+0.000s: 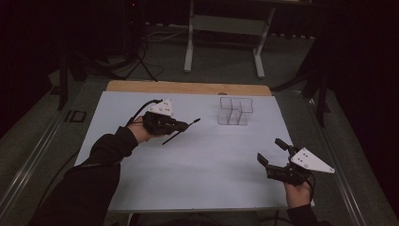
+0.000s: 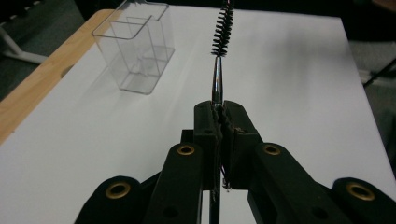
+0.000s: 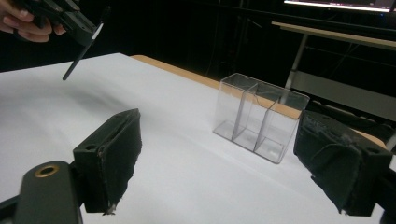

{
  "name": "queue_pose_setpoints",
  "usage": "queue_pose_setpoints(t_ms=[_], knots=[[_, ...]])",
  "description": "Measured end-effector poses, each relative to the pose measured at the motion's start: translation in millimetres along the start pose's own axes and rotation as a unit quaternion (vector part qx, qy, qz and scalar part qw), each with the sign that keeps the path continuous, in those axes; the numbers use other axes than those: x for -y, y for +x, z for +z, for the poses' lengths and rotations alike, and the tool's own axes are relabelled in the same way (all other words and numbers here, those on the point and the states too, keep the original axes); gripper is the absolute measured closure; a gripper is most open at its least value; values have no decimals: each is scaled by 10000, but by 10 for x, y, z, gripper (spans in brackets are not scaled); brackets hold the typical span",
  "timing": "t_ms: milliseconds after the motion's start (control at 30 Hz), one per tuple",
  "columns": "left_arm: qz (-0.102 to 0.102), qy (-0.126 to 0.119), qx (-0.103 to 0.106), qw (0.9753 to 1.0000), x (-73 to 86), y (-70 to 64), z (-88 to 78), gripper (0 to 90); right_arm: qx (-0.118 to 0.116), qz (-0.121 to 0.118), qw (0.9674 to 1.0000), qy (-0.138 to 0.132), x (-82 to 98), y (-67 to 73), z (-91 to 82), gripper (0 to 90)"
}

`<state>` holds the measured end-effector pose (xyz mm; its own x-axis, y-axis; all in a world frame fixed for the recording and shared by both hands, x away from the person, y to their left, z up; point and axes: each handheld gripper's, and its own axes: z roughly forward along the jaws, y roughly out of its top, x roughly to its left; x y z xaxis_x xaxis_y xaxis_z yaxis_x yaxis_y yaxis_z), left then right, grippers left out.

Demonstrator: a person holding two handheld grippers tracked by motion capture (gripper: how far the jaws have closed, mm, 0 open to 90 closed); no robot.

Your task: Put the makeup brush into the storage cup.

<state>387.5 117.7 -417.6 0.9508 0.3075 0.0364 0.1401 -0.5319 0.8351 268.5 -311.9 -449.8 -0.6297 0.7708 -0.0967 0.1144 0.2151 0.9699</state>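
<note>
My left gripper (image 1: 181, 125) (image 2: 221, 122) is shut on a thin black brush (image 1: 194, 122) (image 2: 222, 30), a bristled tip on a metal stem, held above the white table top left of centre with the bristles aimed at the clear organizer. The brush's dark handle (image 3: 80, 57) hangs down below the jaws. The clear plastic organizer (image 1: 235, 111) (image 2: 135, 49) (image 3: 259, 116) stands with several compartments at the back centre. My right gripper (image 1: 272, 151) (image 3: 229, 163) rests near the table's front right, jaws wide apart with nothing between them.
A white sheet (image 1: 188, 160) covers the table, with a wooden strip (image 1: 188, 87) bare along the far edge. A white frame stand (image 1: 226, 28) is on the floor beyond, with dark stands and cables to the left.
</note>
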Motion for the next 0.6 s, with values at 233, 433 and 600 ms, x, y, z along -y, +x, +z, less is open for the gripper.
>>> queue_pose_setpoints(t_ms=[233, 433, 600], knots=[[-295, -306, 2, 9991, 7, -75, 107, 861, -74, -8, 10000, 15, -46, 21, 21, 146], [-375, -543, -30, 9978, -22, -158, 178, 861, -191, 52, 9998, 57, -146, 45, 65, 137], [-562, -935, -106, 9940, -48, -197, 179, 861, -452, 219, 9984, 268, -213, 70, 172, 119]])
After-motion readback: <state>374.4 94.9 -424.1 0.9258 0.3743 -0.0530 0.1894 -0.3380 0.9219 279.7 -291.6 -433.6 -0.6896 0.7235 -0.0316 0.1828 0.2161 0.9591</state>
